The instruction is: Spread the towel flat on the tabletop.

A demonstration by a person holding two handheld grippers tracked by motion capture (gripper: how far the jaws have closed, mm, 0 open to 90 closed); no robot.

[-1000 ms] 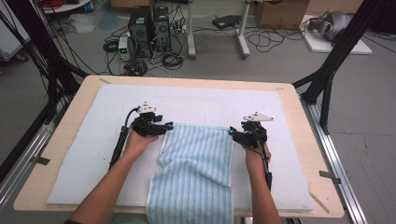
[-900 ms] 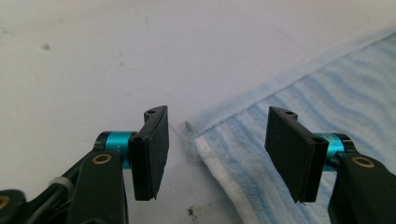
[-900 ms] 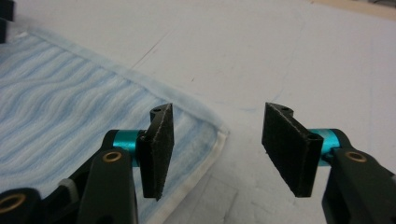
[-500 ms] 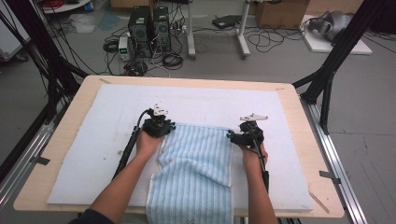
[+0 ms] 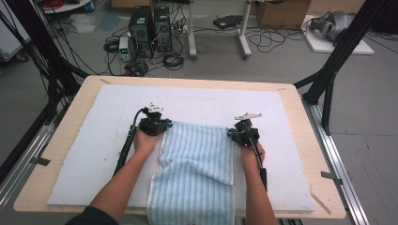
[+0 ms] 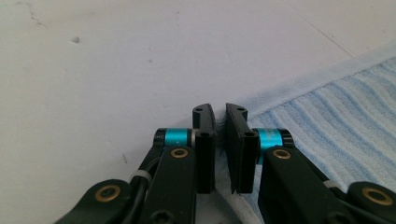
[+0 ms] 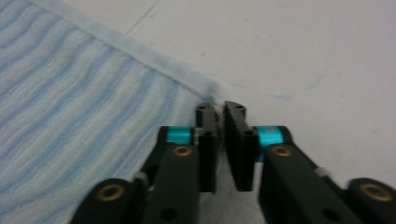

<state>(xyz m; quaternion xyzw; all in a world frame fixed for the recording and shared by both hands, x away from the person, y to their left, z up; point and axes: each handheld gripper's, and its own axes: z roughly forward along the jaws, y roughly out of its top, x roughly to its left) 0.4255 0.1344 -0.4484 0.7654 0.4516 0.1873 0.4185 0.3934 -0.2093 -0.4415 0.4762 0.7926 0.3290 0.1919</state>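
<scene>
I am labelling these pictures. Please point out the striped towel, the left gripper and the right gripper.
striped towel [image 5: 197, 154]: high view, the middle of its flat upper layer.
left gripper [image 6: 219, 112]: left gripper view, between its fingertips at the towel's corner.
right gripper [image 7: 220, 108]: right gripper view, between its fingertips on the towel's corner.

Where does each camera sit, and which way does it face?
High view: above the table's near side, looking forward and down; forearms, left gripper and right gripper at the light blue striped towel.
Left gripper view: rides the left gripper, jaws at the towel's corner.
Right gripper view: rides the right gripper, jaws pinching a corner.
All share the towel.
</scene>
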